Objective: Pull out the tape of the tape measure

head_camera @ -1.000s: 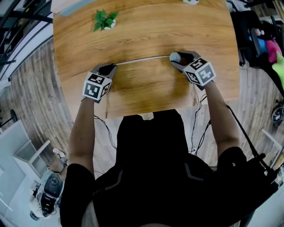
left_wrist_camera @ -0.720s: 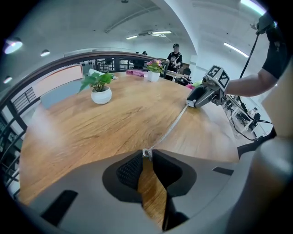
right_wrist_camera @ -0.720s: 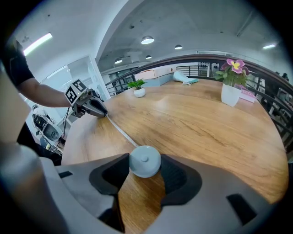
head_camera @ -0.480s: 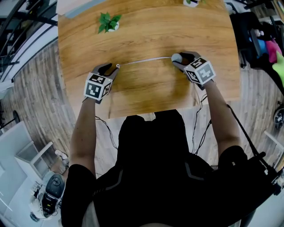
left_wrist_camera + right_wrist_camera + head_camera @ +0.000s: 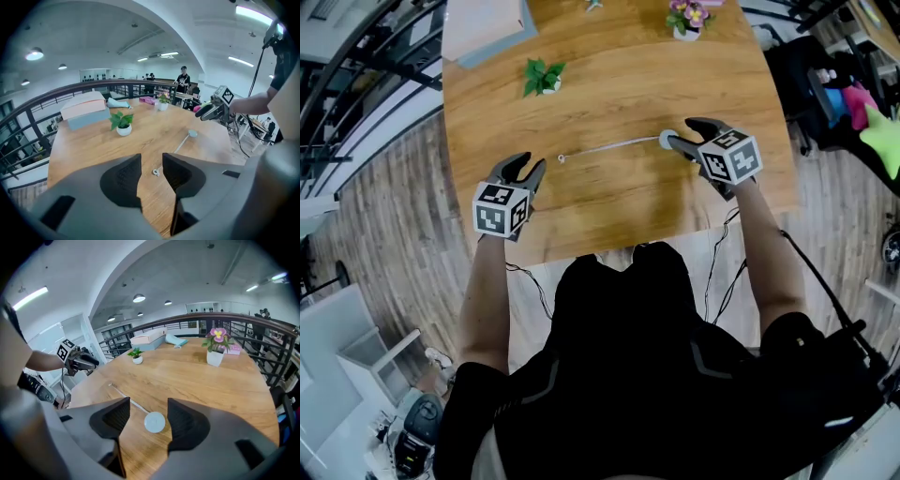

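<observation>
– on the worktop (image 5: 609, 84), is the tape (image 5: 609, 146) out?
– yes, it lies loose, stretched left of the tape measure (image 5: 668, 141). left gripper (image 5: 530, 167) fingers have just opened and are empty. right gripper (image 5: 682, 133) fingers have just spread, clear of the tape measure. looks finished.

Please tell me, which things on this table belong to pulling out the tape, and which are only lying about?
For the job:
- round white tape measure
- its pulled-out tape, lying on the wooden table

Only lying about:
- small green potted plant
- potted pink flowers
- stacked pink and blue-grey boxes
</observation>
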Demonstrator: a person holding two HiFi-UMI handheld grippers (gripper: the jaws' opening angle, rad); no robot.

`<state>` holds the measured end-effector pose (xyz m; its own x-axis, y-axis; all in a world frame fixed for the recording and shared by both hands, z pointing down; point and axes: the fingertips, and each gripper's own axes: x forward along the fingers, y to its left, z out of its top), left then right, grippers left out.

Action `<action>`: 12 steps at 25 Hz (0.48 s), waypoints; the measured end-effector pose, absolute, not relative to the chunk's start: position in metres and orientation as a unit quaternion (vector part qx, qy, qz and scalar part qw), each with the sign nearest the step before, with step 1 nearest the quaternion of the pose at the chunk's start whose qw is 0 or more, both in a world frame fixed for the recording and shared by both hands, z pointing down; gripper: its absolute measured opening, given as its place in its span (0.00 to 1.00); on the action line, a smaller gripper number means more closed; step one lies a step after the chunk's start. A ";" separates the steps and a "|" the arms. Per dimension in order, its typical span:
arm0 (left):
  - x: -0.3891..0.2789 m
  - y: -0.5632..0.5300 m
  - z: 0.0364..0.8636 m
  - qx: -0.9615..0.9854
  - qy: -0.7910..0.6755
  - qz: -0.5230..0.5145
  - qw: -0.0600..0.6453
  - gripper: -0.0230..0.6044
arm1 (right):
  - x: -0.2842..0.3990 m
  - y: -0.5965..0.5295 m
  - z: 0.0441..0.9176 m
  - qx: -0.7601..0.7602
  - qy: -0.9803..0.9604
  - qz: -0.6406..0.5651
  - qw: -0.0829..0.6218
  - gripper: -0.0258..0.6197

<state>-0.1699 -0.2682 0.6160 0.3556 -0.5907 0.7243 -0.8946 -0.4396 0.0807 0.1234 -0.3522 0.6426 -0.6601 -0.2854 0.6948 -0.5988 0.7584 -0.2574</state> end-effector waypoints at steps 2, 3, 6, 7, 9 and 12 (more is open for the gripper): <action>-0.172 -0.272 0.592 0.795 -0.483 0.289 0.226 0.29 | 0.126 -0.356 0.619 0.271 -0.882 0.226 0.312 0.44; -0.173 -0.274 0.580 0.799 -0.489 0.274 0.219 0.29 | 0.127 -0.358 0.608 0.281 -0.884 0.219 0.303 0.43; -0.180 -0.279 0.537 0.805 -0.515 0.211 0.205 0.29 | 0.123 -0.355 0.569 0.298 -0.893 0.204 0.270 0.42; -0.181 -0.283 0.520 0.809 -0.520 0.189 0.198 0.29 | 0.121 -0.354 0.555 0.302 -0.896 0.197 0.259 0.42; -0.180 -0.288 0.486 0.818 -0.524 0.158 0.175 0.29 | 0.117 -0.352 0.527 0.312 -0.901 0.180 0.242 0.42; -0.177 -0.287 0.442 0.834 -0.518 0.130 0.139 0.29 | 0.113 -0.347 0.484 0.328 -0.907 0.150 0.217 0.41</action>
